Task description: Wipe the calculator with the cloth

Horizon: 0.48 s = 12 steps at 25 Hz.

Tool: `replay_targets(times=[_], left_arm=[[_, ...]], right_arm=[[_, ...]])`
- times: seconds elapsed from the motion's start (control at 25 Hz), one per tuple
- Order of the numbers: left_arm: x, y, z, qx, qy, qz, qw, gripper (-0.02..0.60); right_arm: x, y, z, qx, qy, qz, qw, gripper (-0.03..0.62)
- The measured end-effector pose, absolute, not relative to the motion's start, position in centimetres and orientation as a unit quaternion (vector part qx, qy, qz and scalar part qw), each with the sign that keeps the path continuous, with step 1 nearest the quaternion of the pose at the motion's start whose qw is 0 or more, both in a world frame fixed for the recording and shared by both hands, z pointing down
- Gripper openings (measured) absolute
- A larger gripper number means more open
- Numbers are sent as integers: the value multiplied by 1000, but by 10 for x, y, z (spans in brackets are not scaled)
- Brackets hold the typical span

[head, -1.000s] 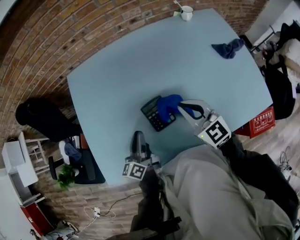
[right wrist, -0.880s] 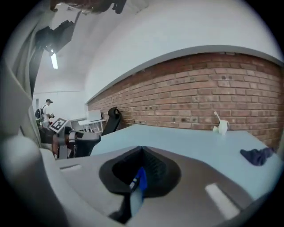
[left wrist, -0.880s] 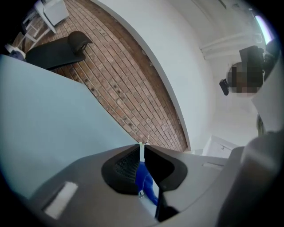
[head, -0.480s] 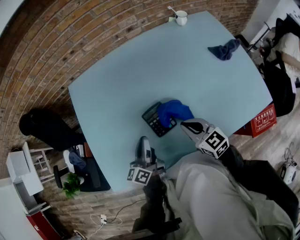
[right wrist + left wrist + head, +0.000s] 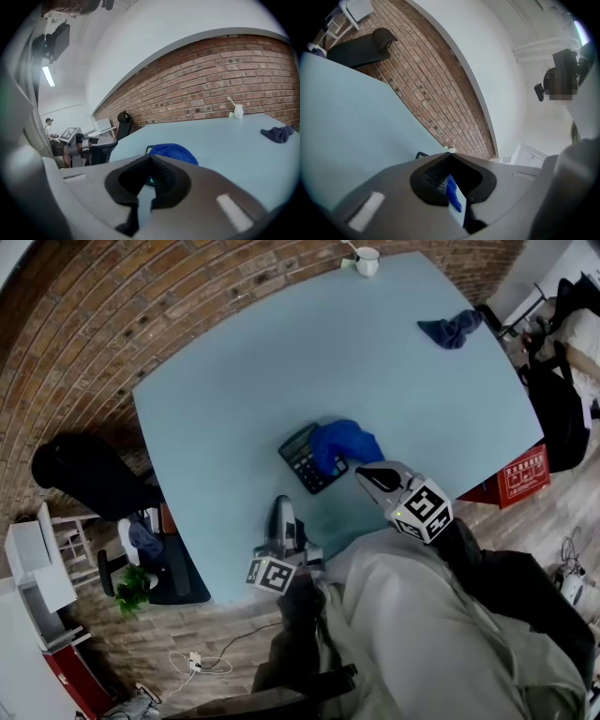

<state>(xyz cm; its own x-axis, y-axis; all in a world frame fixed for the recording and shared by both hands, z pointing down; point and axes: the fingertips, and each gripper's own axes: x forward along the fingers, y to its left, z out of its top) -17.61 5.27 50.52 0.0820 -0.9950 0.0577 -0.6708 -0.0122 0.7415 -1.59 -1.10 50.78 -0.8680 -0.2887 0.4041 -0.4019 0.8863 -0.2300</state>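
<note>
Facing the right tool [image 5: 364,472]: the cloth [image 5: 343,442] lies bunched on the calculator [image 5: 298,461], just beyond the tool's tip and slightly to its left in the head view.
Right tool: the jaws are together on nothing and tilted down toward the surface [image 5: 234,381]. Its own view shows the cloth [image 5: 171,152] right past the tips [image 5: 150,157].
Left tool [image 5: 280,509]: the jaws are together and empty, held level over the near edge. It aims at the calculator's left end, near it but apart.
Calculator: it sits in the near half of the surface, closer to the near edge than the far one. Keys show bare on its left part, and the cloth covers its right and far part.
Long axis: it slants, with the far end toward the left edge and the near end toward the right tool.
Nearer tool: the right is nearer the cloth, and the left is nearer the bare end, so it seems placed to steady that end.
Next move, as I judge: the right tool must open before a short reach forward onto the cloth.
Open room: bare surface lies all round, widest toward the far and left edges. A spare cloth [image 5: 452,328] near the far right corner and a cup [image 5: 367,260] at the far edge are well apart.
</note>
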Motion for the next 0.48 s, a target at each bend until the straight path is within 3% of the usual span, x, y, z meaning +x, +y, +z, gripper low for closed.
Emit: replay_targets(times=[0.48], left_arm=[[-182,57,516,646,-637,-265,328,3]], right_arm=[[-20,-8,513,164,-955,154,195,2]])
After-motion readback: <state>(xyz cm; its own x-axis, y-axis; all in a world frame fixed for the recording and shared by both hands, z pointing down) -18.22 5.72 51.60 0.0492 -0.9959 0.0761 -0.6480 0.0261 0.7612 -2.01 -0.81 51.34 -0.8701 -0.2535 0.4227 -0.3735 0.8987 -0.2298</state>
